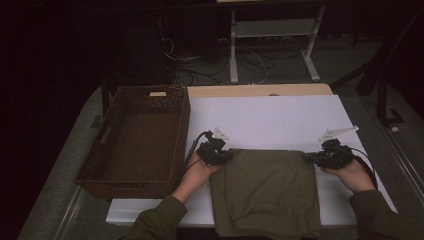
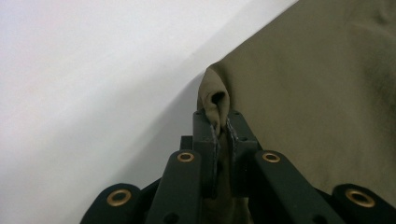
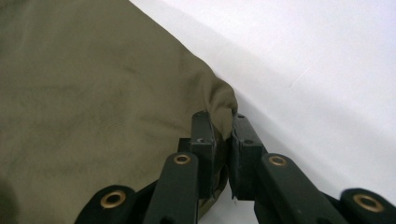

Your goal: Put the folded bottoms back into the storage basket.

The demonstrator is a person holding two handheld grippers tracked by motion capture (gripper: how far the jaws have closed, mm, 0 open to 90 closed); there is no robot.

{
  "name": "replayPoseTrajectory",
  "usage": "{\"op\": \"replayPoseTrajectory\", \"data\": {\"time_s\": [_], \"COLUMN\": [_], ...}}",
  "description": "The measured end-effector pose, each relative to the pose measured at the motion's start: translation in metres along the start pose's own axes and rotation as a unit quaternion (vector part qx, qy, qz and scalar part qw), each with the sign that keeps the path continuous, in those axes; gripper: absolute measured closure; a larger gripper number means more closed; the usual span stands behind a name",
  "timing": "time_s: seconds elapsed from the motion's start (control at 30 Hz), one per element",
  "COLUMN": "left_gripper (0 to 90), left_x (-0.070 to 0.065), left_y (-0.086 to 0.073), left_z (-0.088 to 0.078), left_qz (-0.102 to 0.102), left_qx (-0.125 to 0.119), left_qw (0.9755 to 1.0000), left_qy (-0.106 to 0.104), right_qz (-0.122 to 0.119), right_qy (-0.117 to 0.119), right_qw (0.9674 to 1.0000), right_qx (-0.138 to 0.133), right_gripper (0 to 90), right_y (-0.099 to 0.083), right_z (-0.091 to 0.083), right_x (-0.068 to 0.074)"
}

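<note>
Spread over a white table cover (image 1: 280, 115): an olive-green folded garment (image 1: 267, 192), lying flat at the near middle, its near end hanging past the table edge. To its left, a brown wicker basket (image 1: 115, 175), close by but apart from the cloth. At the garment's far left corner, the left gripper (image 1: 216, 152), clamped tight on a small pinch of fabric (image 2: 214, 100) that bulges up above the closed jaws. At the far right corner, the right gripper (image 1: 327, 157), likewise closed on a corner fold (image 3: 219, 105), though seemingly with less cloth caught between the pads. Biggest risk, by judgement: a lift or fold with so thin a bite, letting one corner slide out and the whole layered stack sag or fall open. Next: uneven travel of the two hands, skewing the fold line and dragging the lower layers out of register. Then: catching only the top layer in either pinch, so the under layers stay behind on the cover. Smallest: dragging the white cover along with the cloth, or brushing the basket wall on a swing leftward.
</note>
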State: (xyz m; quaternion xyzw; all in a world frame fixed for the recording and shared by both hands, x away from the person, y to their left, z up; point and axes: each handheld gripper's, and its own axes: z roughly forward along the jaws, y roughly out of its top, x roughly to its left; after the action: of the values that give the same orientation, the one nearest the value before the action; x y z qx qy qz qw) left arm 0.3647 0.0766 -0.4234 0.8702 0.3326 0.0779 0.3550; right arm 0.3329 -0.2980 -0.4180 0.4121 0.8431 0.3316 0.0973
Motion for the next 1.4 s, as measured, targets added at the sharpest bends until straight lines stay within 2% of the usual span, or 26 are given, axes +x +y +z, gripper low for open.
{"op": "replayPoseTrajectory", "data": {"time_s": [0.13, 0.4, 0.53, 0.77, 1.0, 1.1, 1.17, 1.23, 1.4], "left_gripper": [84.1, 83.6, 83.5, 83.5, 83.3, 83.3, 83.3, 83.3, 83.2], "left_x": [0.004, 0.016, 0.020, 0.024, 0.028, 0.028, 0.028, 0.028, 0.028], "left_y": [0.006, 0.012, 0.012, 0.008, 0.006, 0.005, 0.005, 0.005, 0.005], "left_z": [0.003, 0.012, 0.018, 0.024, 0.027, 0.028, 0.028, 0.028, 0.028], "left_qz": [-0.007, -0.020, -0.016, -0.020, -0.029, -0.029, -0.027, -0.026, -0.024], "left_qx": [-0.005, -0.008, -0.002, 0.005, 0.006, 0.006, 0.005, 0.005, 0.005], "left_qw": [0.9998, 0.9991, 0.9989, 0.9990, 0.9991, 0.9992, 0.9992, 0.9993, 0.9993], "left_qy": [0.017, 0.038, 0.044, 0.041, 0.029, 0.028, 0.028, 0.028, 0.028], "right_qz": [0.009, 0.023, 0.024, 0.039, 0.039, 0.049, 0.062, 0.077, 0.072], "right_qy": [-0.008, -0.021, -0.030, -0.031, -0.028, -0.025, -0.019, -0.003, -0.011], "right_qw": [0.9999, 0.9995, 0.9993, 0.9988, 0.9988, 0.9985, 0.9978, 0.9967, 0.9967], "right_qx": [-0.010, -0.006, -0.004, 0.003, 0.002, -0.004, -0.016, -0.026, -0.037], "right_gripper": [81.6, 81.5, 81.5, 81.4, 79.7, 72.6, 64.9, 54.4, 41.0], "right_y": [0.009, 0.024, 0.029, 0.031, 0.028, 0.027, 0.027, 0.027, 0.028], "right_z": [0.003, 0.017, 0.025, 0.038, 0.041, 0.040, 0.039, 0.036, 0.031], "right_x": [-0.008, -0.022, -0.025, -0.031, -0.032, -0.033, -0.035, -0.036, -0.031]}}
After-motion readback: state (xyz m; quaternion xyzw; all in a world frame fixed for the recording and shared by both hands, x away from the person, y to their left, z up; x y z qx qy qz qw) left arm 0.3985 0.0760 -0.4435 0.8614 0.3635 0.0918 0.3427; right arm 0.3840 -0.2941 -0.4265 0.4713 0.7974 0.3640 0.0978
